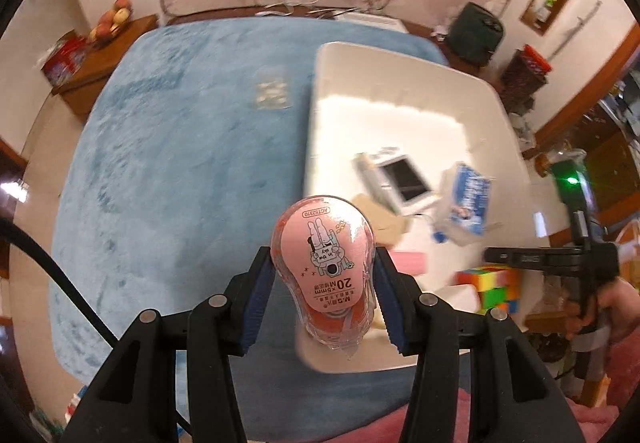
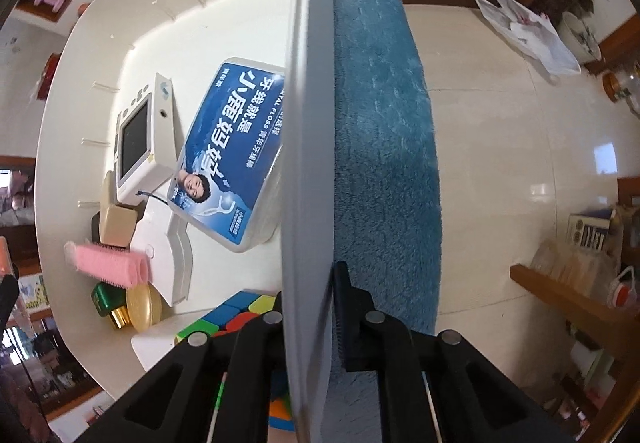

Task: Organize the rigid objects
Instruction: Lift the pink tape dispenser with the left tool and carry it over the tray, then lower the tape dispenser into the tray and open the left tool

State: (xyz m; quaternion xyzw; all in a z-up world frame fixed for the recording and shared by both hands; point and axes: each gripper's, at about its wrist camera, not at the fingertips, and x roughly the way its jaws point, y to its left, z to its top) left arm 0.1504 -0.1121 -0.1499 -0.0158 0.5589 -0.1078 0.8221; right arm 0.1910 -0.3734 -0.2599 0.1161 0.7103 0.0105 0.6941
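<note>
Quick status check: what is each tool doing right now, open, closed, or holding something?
Left tool: closed on the pink correction tape dispenser, lifted above the white bin.
Right tool: shut, clamped on the white bin's wall.

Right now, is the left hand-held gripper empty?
No, the left hand-held gripper is clamped on a pink correction tape dispenser, held between its blue pads above the blue rug.

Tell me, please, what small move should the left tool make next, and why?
Probably carry the pink correction tape rightward over the white bin and lower it there. The left tool grips it above the blue mat, and the right tool clamps the bin's wall, steadying it.
</note>
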